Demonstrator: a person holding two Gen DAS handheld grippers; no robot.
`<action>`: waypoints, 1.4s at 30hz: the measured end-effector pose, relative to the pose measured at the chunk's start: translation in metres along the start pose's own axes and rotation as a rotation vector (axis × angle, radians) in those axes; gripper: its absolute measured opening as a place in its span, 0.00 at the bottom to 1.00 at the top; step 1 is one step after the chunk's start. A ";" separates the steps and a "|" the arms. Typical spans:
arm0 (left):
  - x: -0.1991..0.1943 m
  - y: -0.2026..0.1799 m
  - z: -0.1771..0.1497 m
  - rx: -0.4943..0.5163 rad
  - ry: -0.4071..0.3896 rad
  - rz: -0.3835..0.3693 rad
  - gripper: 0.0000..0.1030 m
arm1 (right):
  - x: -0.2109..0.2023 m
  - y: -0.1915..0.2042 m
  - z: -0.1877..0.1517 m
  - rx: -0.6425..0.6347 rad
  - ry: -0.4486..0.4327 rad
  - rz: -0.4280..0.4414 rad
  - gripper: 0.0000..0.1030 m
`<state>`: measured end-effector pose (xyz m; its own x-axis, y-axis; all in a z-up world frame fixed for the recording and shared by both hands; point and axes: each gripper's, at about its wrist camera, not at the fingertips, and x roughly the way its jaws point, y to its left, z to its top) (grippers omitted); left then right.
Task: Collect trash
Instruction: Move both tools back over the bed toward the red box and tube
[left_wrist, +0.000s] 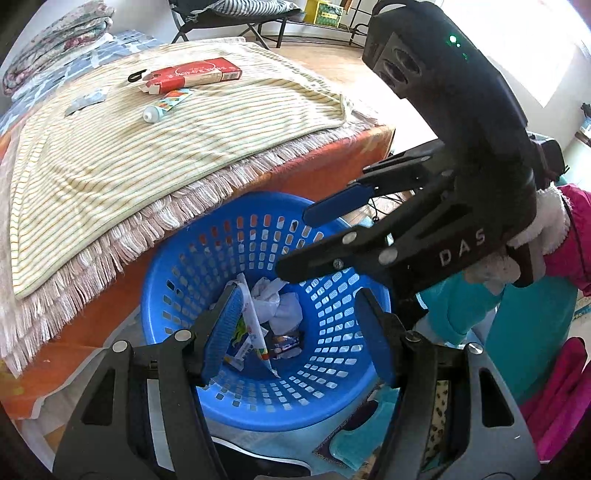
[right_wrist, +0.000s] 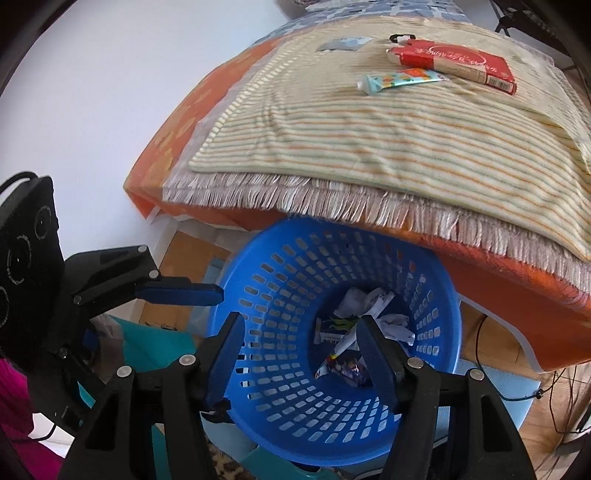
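Observation:
A blue perforated basket (left_wrist: 184, 280) (right_wrist: 280, 387) stands on the floor below the table edge. It holds crumpled white paper (left_wrist: 277, 302) (right_wrist: 369, 301), a printed wrapper (left_wrist: 247, 343) (right_wrist: 334, 328) and a small dark packet (right_wrist: 351, 367). My left gripper (left_wrist: 295, 336) hangs open and empty over the basket. My right gripper (right_wrist: 303, 354) (left_wrist: 291, 243) is open and empty over it too. On the striped cloth lie a red box (left_wrist: 192, 74) (right_wrist: 454, 61), a small tube (left_wrist: 166, 103) (right_wrist: 399, 81), a silver wrapper (left_wrist: 86, 101) (right_wrist: 341, 44) and a black clip (left_wrist: 136, 75) (right_wrist: 400, 37).
The table carries an orange cover (left_wrist: 325, 162) (right_wrist: 498, 288) and a fringed mat (left_wrist: 110, 254) (right_wrist: 332, 206). Folded bedding (left_wrist: 55, 40) lies at the far left. A folding chair (left_wrist: 236, 14) stands behind. A white wall (right_wrist: 92, 110) is on the left in the right wrist view. Cables (right_wrist: 554, 387) trail on the floor.

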<state>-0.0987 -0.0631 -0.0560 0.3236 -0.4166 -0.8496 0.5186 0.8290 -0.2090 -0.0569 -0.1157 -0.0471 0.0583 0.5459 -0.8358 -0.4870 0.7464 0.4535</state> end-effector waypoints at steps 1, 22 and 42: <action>0.000 0.001 0.000 -0.001 -0.001 0.002 0.64 | -0.002 -0.001 0.001 0.002 -0.007 -0.005 0.65; -0.014 0.071 0.077 -0.137 -0.105 0.121 0.64 | -0.056 -0.047 0.070 0.054 -0.188 -0.109 0.73; 0.030 0.102 0.151 -0.211 -0.125 0.156 0.64 | -0.083 -0.083 0.151 -0.001 -0.279 -0.278 0.87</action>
<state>0.0838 -0.0476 -0.0300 0.4887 -0.3095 -0.8157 0.2832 0.9406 -0.1873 0.1097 -0.1654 0.0318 0.4233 0.4053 -0.8103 -0.4202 0.8802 0.2207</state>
